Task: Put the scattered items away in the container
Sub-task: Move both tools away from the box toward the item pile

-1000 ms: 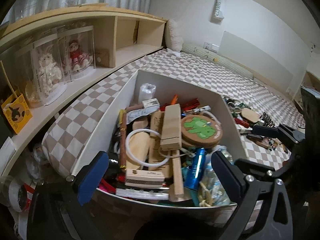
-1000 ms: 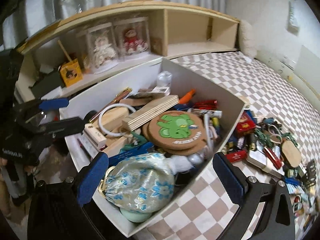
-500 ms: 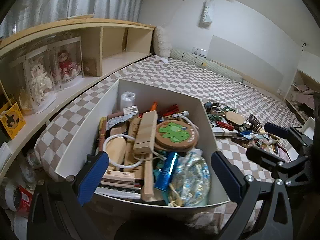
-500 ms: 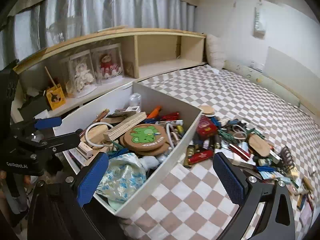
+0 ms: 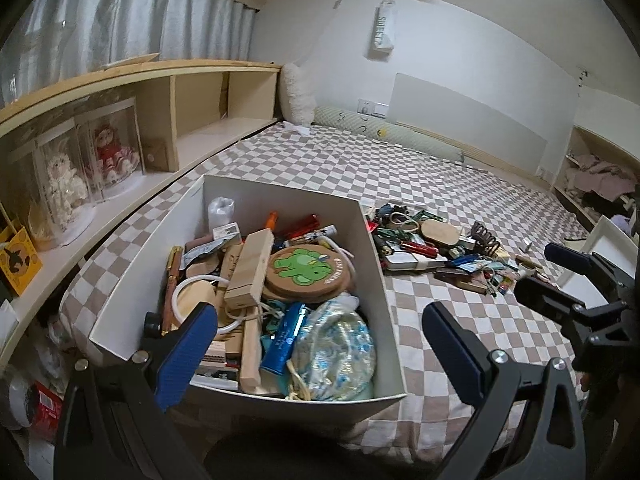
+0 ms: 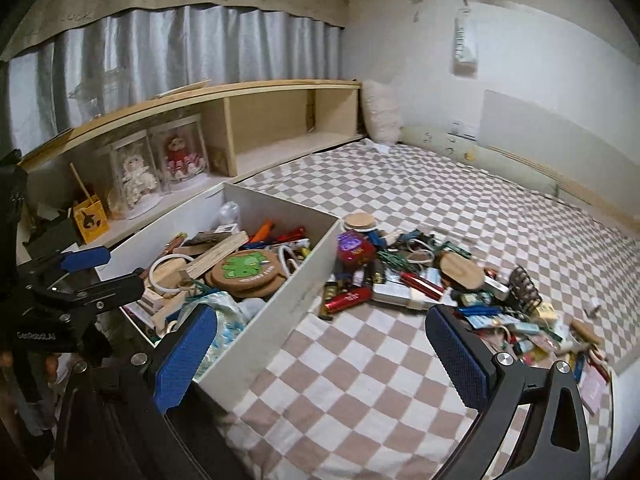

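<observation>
Both claws, left [image 5: 320,344] and right [image 6: 320,344], hang spread and empty between picks; the white box [image 6: 280,300] sits well filled, and the scattered pile [image 6: 440,280] on the bed beside it likely calls for another reach.

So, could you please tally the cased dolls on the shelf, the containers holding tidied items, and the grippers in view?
Cased dolls: 2, the white doll and the red doll
Containers with tidied items: 1, the white container
Grippers: 2, the left gripper and the right gripper, both open and empty
Total: 5
</observation>
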Action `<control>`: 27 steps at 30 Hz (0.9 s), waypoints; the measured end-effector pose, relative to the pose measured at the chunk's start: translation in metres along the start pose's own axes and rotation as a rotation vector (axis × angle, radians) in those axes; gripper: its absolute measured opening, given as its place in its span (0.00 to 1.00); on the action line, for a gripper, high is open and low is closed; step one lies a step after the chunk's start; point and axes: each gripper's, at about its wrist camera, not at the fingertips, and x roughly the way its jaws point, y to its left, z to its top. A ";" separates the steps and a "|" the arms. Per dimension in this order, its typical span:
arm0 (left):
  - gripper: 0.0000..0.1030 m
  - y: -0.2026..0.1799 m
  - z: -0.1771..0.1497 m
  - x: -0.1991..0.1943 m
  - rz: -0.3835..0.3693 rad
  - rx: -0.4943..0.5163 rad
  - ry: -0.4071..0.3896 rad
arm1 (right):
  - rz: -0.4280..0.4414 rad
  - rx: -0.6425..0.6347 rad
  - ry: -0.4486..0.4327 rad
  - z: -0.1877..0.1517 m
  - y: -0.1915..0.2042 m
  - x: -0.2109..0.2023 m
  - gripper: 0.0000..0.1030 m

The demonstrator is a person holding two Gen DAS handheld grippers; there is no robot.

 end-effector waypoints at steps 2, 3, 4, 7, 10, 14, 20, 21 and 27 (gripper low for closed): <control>1.00 -0.005 -0.001 -0.002 -0.008 0.009 0.000 | -0.011 0.009 0.000 -0.003 -0.005 -0.004 1.00; 1.00 -0.007 -0.002 -0.002 -0.011 0.014 0.000 | -0.017 0.013 0.001 -0.005 -0.006 -0.006 1.00; 1.00 -0.010 -0.003 -0.003 -0.010 0.018 0.000 | -0.023 0.016 0.001 -0.006 -0.008 -0.007 1.00; 1.00 -0.017 -0.005 -0.004 -0.008 0.034 -0.007 | -0.033 0.030 -0.001 -0.010 -0.013 -0.011 1.00; 1.00 -0.023 -0.008 -0.005 -0.017 0.047 -0.006 | -0.040 0.049 0.001 -0.015 -0.019 -0.013 1.00; 1.00 -0.026 -0.009 -0.006 -0.024 0.047 -0.005 | -0.050 0.062 0.003 -0.019 -0.023 -0.015 1.00; 1.00 -0.027 -0.010 -0.006 -0.028 0.051 -0.002 | -0.058 0.072 0.004 -0.023 -0.025 -0.016 1.00; 1.00 -0.027 -0.010 -0.006 -0.028 0.051 -0.002 | -0.058 0.074 0.005 -0.024 -0.025 -0.016 1.00; 1.00 -0.029 -0.012 -0.006 -0.033 0.051 0.002 | -0.057 0.075 0.010 -0.026 -0.025 -0.015 1.00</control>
